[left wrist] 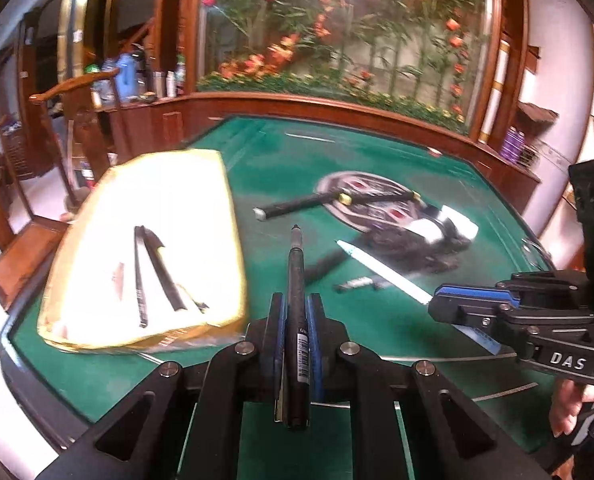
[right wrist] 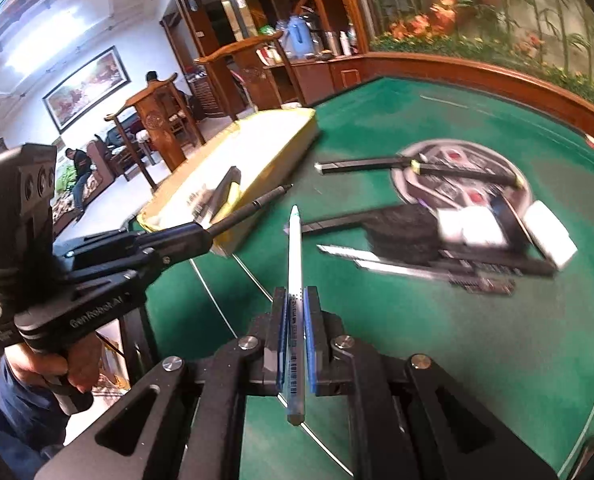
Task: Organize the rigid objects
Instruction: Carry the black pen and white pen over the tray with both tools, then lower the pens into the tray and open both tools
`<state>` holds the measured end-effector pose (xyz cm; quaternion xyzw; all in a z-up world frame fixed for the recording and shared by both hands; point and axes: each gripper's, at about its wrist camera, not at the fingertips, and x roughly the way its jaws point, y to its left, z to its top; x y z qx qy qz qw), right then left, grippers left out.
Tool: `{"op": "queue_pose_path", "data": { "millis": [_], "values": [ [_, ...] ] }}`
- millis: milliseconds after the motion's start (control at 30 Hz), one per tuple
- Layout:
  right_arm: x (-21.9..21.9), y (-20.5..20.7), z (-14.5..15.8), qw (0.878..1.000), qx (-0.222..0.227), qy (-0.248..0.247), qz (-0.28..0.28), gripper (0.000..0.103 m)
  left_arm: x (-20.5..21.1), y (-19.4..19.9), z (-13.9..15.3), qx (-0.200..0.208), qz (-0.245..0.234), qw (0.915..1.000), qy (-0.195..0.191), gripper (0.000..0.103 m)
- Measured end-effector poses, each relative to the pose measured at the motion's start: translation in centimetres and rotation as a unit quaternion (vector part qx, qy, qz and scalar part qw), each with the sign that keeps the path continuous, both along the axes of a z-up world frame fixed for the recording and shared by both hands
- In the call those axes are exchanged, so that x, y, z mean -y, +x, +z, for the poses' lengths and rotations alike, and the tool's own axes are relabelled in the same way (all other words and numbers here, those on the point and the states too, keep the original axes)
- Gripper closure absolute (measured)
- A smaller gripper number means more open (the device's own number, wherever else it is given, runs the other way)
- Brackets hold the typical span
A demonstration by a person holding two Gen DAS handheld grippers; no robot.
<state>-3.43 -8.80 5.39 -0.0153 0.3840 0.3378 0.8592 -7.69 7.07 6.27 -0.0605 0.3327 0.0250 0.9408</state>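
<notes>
- The black pen (left wrist: 297,280) is clamped in the left gripper (left wrist: 295,320) and the white pen (right wrist: 295,280) in the right gripper (right wrist: 295,320), both above the green felt table (left wrist: 377,320).
- A pen, pinched near one end, could pivot or be dropped short of the yellow box (left wrist: 149,248).
- Carved wooden chairs (right wrist: 157,120) and a flower mural (left wrist: 337,32) are seen behind.

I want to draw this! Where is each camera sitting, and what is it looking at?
Left wrist view: on the left gripper, looking along its black pen toward the yellow box; the right gripper shows.
Right wrist view: on the right gripper, looking along its white pen; a hand shows.
Both share the green table.
</notes>
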Motion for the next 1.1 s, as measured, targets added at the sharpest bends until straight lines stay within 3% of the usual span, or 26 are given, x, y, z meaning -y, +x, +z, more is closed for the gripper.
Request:
{"op": "queue_pose_path", "data": {
  "millis": [267,567,1100],
  "values": [
    [-6.1,2.5,2.1,0.999,0.015,0.006,0.036,0.096,-4.9,0.4,0.3,0.020,0.064,0.9977,0.008,0.093],
    [-13.3,6.2,1.5,0.999,-0.007,-0.002,0.046,0.096,-9.9,2.4,-1.9,0.011,0.130,0.9912,0.024,0.093],
    [-18.2,10.9,-2.0,0.999,-0.043,-0.014,0.011,0.096,-12.3,4.3,-3.2,-0.005,0.148,0.9886,0.028,0.093]
  ]
}}
